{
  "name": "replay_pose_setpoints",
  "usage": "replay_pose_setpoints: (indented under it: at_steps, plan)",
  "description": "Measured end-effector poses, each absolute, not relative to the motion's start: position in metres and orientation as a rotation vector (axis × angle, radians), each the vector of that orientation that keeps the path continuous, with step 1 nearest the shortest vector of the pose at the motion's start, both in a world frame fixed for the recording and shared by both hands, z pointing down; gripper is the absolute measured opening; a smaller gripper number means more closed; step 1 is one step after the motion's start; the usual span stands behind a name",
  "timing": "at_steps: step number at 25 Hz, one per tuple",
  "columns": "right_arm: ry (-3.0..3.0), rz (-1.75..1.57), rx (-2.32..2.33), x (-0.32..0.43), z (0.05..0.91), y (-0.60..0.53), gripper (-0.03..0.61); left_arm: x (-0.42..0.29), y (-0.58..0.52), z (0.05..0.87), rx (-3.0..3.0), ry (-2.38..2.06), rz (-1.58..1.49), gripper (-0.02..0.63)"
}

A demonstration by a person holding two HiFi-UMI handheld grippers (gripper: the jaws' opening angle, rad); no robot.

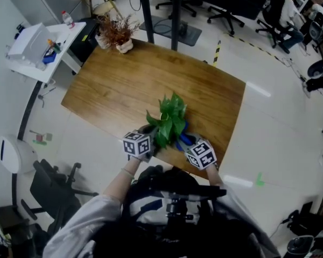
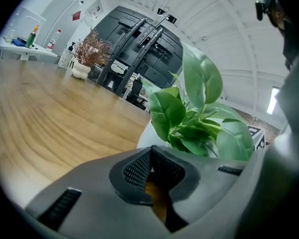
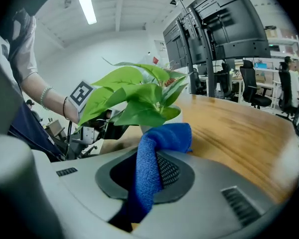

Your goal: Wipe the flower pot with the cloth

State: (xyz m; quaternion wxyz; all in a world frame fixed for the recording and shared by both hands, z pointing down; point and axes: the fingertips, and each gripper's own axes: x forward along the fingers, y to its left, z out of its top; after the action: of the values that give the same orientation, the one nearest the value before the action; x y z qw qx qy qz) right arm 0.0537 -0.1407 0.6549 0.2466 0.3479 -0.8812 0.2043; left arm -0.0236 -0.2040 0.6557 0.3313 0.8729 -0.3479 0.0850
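Cloth (image 3: 162, 138) clamped in right gripper (image 3: 152, 172) beside flower pot (image 2: 145, 132).

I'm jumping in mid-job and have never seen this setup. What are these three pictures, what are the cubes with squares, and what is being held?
There is no robot arm: a person holds a two-jaw gripper in each hand, and the patterned cubes are part of those grippers. The top-down picture comes from a camera on the person's head. The other two come from cameras riding on each gripper, looking along its jaws. On the wooden table a green plant stands in a white flower pot near the person's edge, and a dried plant sits at the far corner. The right gripper is shut on a blue cloth, close to the pot. The left gripper is on the pot's other side, jaws together with nothing between them.
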Motion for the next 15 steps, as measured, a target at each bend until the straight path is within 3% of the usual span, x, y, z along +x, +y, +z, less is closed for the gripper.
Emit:
replay_pose_setpoints:
  at_steps: [8,15]
  plan:
    - [-2.37,0.6,0.867,0.028,0.671,-0.123,0.063,-0.035,-0.225,0.66,2.245,-0.959,0.198,0.008]
    - [-2.324,0.603,1.066,0.095,0.656,-0.141,0.063,-0.038,-0.182,0.656,2.204,-0.962,0.148,0.008]
